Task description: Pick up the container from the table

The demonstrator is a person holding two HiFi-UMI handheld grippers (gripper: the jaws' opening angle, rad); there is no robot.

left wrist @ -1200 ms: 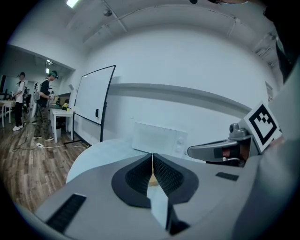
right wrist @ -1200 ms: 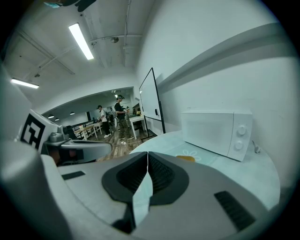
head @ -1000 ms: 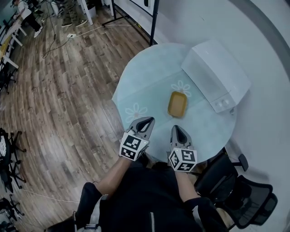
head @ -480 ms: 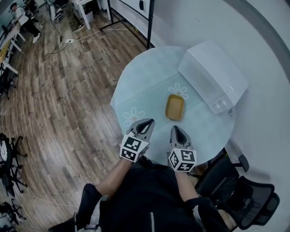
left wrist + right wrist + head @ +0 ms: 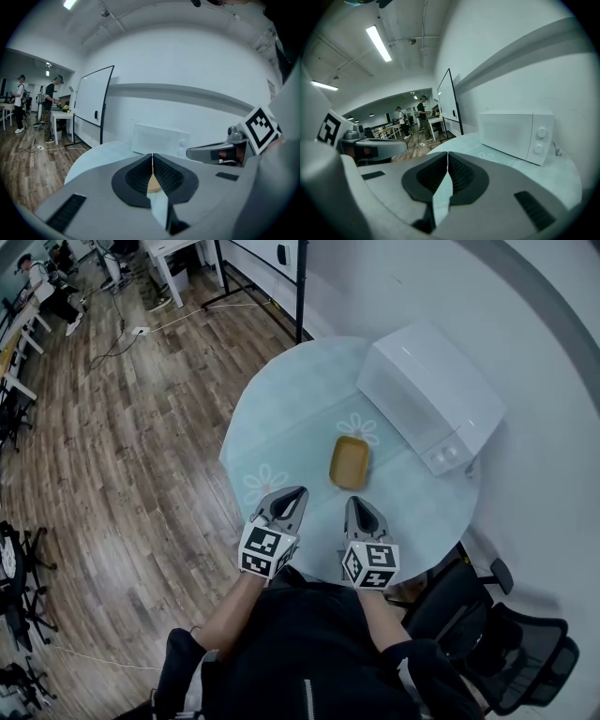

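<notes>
Since a second ago both grippers have edged nearer the shallow, round-cornered tan container (image 5: 349,462). It lies flat on the round table (image 5: 258,423) with its pale floral cloth, near a boxy white microwave (image 5: 427,395). Left gripper (image 5: 300,490) and right gripper (image 5: 351,501) hover, ribbed black pads pressed together on nothing.

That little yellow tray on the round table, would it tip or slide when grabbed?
The container looks low and wide, so it probably won't tip. It seems empty and small, likely light, so it may skid on the smooth-looking table if nudged.
</notes>
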